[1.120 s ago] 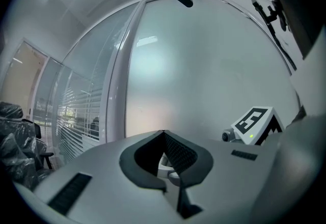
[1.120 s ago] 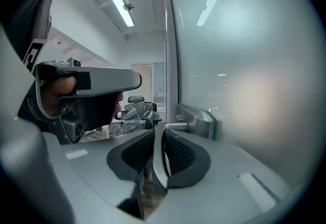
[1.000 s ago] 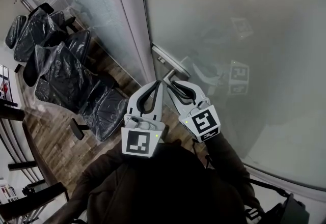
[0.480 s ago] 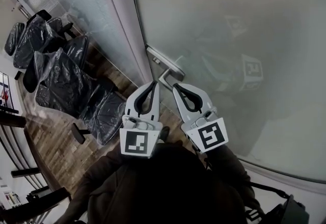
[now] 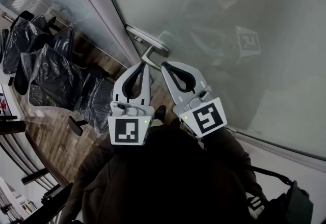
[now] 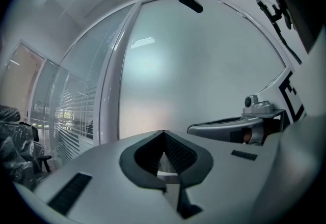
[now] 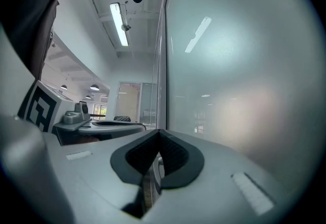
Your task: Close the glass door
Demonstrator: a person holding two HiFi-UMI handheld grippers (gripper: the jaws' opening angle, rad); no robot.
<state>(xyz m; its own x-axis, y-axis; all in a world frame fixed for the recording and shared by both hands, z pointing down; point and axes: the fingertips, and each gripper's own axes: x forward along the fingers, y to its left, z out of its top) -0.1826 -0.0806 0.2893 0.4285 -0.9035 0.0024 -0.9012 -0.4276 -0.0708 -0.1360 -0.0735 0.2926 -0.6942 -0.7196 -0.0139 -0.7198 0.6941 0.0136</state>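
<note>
Frosted glass door [image 5: 224, 19] straight ahead, metal handle [image 5: 150, 40] at its left edge. Both tips just below handle: left tongs [image 5: 144, 65] pressed together, empty; right tongs [image 5: 164, 65] likewise.

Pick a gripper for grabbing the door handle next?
Probably left: the left gripper, shut, has its tips at the free end of the door handle; the right gripper, also shut, sits beside it.
</note>
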